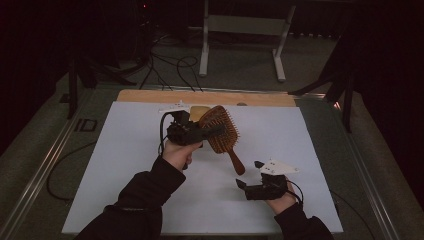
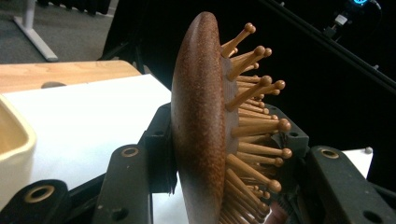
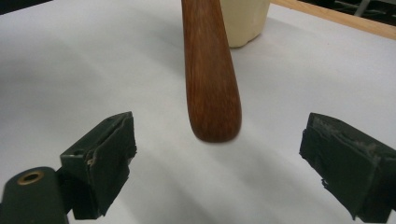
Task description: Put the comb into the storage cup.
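Wooden paddle hairbrush [image 1: 221,131] held up off the white table sheet [image 1: 110,165], near mid-table, head up and tilted, handle slanting down toward the person's right. Cream-coloured container [image 1: 198,112] just behind it, partly hidden.

L gripper [image 1: 200,131]: clamped across the brush head. In the left gripper view one jaw sits on the smooth rounded back, the other on the pin side, brush [image 2: 205,135] standing edge-on between them. Jaws stand fairly wide because the head is thick, but it's a firm hold.

R gripper [image 1: 246,184]: low, resting near the sheet, jaws spread wide, nothing in them. In the right gripper view the handle end [image 3: 212,93] hangs ahead of the two pads [image 3: 105,154], between them but short of them, no contact.

Handling, by my read: light, rigid, solid wood. Back looks polished, so prob. slippery under a pad. Pins w/ ball tips give a bit and could bend or snap if squeezed hard. Better hold = the handle: round, tapering, thicker at the end, so grip above the swell.

Brands/writing: none legible on brush, container or grippers.
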### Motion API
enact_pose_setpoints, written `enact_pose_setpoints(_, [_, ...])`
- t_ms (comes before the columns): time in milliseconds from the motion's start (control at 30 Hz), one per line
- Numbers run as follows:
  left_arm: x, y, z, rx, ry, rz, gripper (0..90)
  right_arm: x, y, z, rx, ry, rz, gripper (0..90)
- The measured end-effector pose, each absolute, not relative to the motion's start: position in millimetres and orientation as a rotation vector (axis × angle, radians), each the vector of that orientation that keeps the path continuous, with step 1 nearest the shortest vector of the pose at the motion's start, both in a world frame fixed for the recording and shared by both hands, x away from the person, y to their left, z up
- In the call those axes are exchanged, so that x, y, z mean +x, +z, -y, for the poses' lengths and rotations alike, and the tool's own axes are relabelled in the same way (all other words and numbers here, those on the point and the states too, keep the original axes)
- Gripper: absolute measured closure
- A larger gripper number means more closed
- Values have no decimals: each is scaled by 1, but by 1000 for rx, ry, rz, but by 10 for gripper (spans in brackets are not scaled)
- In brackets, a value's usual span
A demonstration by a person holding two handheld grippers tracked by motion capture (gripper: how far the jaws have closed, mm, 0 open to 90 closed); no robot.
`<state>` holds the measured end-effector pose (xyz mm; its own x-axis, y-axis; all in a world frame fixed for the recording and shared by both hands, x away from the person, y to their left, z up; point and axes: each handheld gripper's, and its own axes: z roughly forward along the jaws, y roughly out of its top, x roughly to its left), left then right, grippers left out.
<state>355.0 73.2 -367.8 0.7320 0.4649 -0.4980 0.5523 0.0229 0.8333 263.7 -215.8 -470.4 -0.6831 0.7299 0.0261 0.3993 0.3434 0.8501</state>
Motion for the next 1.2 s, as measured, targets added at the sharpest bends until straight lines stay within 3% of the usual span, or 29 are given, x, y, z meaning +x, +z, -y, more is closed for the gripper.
enact_pose_setpoints(1200, [392,-308,-118,1576,102,-896,540,263,-469,221,962,1308,-2232,97])
